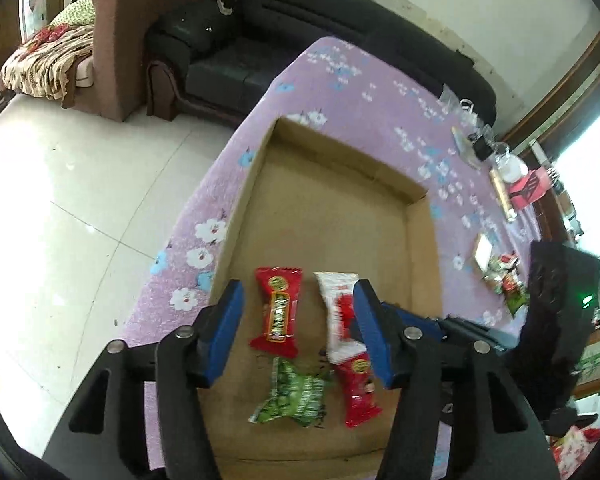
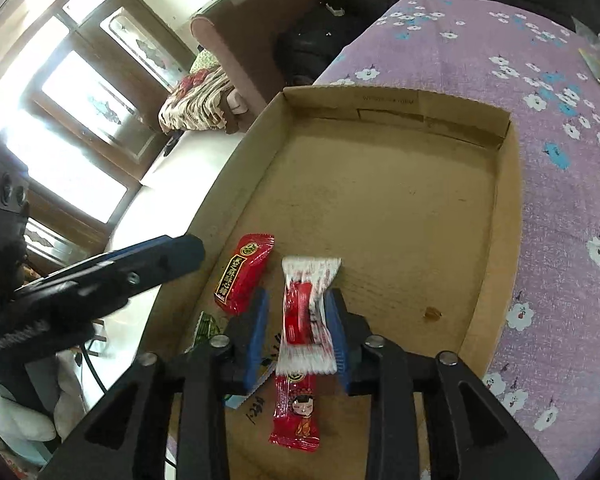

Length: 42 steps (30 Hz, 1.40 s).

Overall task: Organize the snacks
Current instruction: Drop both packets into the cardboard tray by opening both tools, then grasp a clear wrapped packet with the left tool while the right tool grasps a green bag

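Observation:
A shallow cardboard tray point(image 1: 240, 208) point(image 2: 512, 208) lies on the purple flowered tablecloth. In its near end lie a red packet point(image 1: 276, 312) point(image 2: 244, 274), a green packet point(image 1: 292, 394) and a red packet with a cartoon figure point(image 1: 358, 388) point(image 2: 296, 412). A blurred white-and-red packet point(image 2: 306, 312) point(image 1: 336, 308) stands lengthwise between the blue pads of my right gripper point(image 2: 297, 334). The jaws are slightly apart, with a gap at the left pad. My left gripper point(image 1: 298, 332) is open above the red packet, holding nothing.
More snack packets point(image 1: 508, 280) are heaped on the cloth to the right of the tray, beyond them a pink box point(image 1: 528, 188) and small clutter. The table's left edge drops to white floor tiles point(image 1: 60, 200). A black sofa point(image 1: 228, 68) stands behind.

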Tool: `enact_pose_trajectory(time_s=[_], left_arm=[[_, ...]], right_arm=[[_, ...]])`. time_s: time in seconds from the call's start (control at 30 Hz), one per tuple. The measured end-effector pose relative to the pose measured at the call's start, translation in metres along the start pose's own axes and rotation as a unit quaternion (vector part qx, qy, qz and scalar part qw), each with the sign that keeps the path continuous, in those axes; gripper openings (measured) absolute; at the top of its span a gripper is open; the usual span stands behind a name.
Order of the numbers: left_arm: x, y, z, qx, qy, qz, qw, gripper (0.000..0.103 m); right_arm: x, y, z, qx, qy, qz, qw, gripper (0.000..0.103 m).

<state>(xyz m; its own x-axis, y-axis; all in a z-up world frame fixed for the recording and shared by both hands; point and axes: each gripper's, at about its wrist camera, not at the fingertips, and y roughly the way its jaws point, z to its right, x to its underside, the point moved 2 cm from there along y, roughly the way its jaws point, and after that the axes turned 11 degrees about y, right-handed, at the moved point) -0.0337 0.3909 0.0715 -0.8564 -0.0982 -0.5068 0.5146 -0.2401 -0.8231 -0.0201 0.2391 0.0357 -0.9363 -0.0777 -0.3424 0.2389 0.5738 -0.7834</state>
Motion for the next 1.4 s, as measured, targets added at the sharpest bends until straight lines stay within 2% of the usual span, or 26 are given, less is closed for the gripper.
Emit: enact_pose_trajectory(time_s=[0.07,0.13,0.23,0.3,0.4,0.47,0.6,0.7,0.77,0.93,1.07,1.13,1.27,1.3,1.4], left_arm=[[-0.002,-0.004,0.006,0.009,-0.005,0.007,0.9999,0.059],[-0.005,-0.005,0.016,0.034,-0.012,0.010,0.9993,0.062],[-0.010,-0.003,0.041,0.049,0.007,0.016,0.9986,0.065],[-0.011,0.003,0.058,0.062,0.016,0.013,0.9979,0.065],[-0.014,0.016,0.088,0.082,0.037,0.002,0.9960,0.065],[-0.016,0.026,0.108,0.092,0.050,-0.006,0.9945,0.065],[-0.018,0.049,0.153,0.104,0.082,-0.023,0.9909,0.065],[-0.018,0.068,0.188,0.112,0.107,-0.035,0.9873,0.065],[-0.017,0.080,0.209,0.119,0.116,-0.046,0.9850,0.065],[-0.019,0.112,0.259,0.126,0.153,-0.056,0.9785,0.065],[-0.022,0.134,0.297,0.107,0.207,-0.051,0.9712,0.065],[-0.021,0.147,0.312,0.098,0.232,-0.052,0.9665,0.065],[-0.019,0.177,0.333,0.073,0.270,-0.064,0.9581,0.065],[-0.020,0.182,0.334,0.069,0.273,-0.066,0.9572,0.065],[-0.019,0.194,0.341,0.050,0.287,-0.065,0.9544,0.065]], right_arm=[[0.002,-0.005,0.001,0.000,-0.003,0.004,1.000,0.032],[0.007,-0.017,0.006,0.006,-0.012,0.010,1.000,0.032],[0.016,-0.041,0.027,0.014,-0.004,0.021,1.000,0.032],[0.022,-0.064,0.055,0.020,0.018,0.031,0.999,0.032],[0.026,-0.109,0.111,0.051,0.060,0.069,0.995,0.032],[0.026,-0.139,0.152,0.072,0.097,0.095,0.988,0.033],[0.023,-0.197,0.245,0.138,0.181,0.152,0.962,0.040],[0.027,-0.219,0.290,0.150,0.221,0.170,0.948,0.047],[0.026,-0.221,0.303,0.144,0.233,0.168,0.947,0.048],[0.014,-0.204,0.317,0.129,0.224,0.155,0.954,0.049],[0.005,-0.184,0.316,0.122,0.205,0.134,0.962,0.049],[0.007,-0.182,0.316,0.124,0.200,0.128,0.963,0.036],[0.013,-0.186,0.321,0.109,0.202,0.123,0.966,0.033],[0.014,-0.187,0.322,0.106,0.202,0.120,0.966,0.030],[0.021,-0.190,0.324,0.098,0.203,0.115,0.967,0.030]])
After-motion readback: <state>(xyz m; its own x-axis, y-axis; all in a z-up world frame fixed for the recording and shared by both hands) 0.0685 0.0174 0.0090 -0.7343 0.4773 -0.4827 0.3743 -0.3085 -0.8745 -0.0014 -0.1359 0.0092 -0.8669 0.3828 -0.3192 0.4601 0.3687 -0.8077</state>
